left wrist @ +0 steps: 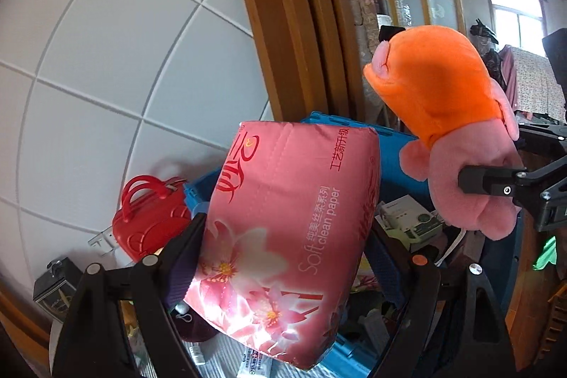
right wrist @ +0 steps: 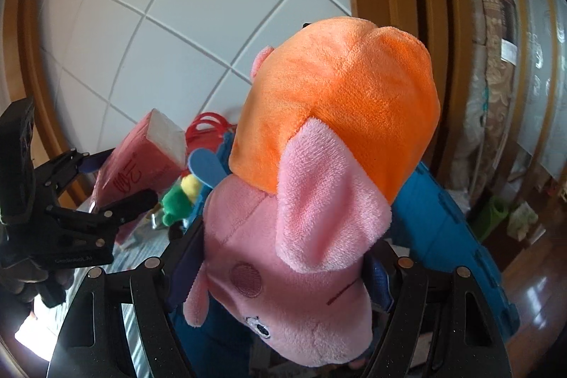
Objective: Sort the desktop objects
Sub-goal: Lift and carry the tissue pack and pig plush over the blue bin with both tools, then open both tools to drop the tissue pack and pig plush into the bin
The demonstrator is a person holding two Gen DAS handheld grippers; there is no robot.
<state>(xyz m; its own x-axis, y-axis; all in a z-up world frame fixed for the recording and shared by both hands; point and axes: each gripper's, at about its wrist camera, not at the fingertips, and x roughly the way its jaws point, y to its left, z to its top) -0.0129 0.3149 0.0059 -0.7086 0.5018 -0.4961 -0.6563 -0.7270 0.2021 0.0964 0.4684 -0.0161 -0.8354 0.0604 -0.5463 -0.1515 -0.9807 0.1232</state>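
Carrying two items at once above the blue plastic crate (left wrist: 358,126), I am midway through sorting the desktop: my left gripper (left wrist: 283,257) is clamped on a pink pack of tissue paper (left wrist: 294,229), and my right gripper (right wrist: 283,271) is clamped on a pink plush pig in an orange hood (right wrist: 319,165). Both sets of jaws stand wide, because each thing between them is bulky, and the pads press into the sides of each.

Neither item is put down yet. The crate below already holds a jumble: a white boxed item (left wrist: 407,218) lies inside it beneath the pig, and a yellow and green soft toy (right wrist: 180,197) sits near its rim on the left. A red toy handbag (left wrist: 149,218) stands just outside the crate, against the white panelled wall (left wrist: 106,59). Judging from this, some things are already binned, these two are about to follow, and the handbag at least is left to deal with; the rest of the desk is out of sight.

The tissue pack is a soft glossy film bag printed with flowers and the words "Soft clean paper", tilted and hanging above the crate's left end. The pig hangs head down over the crate's right side, its face toward my right camera, one ear flopped over, its plush dented where the pads bite.
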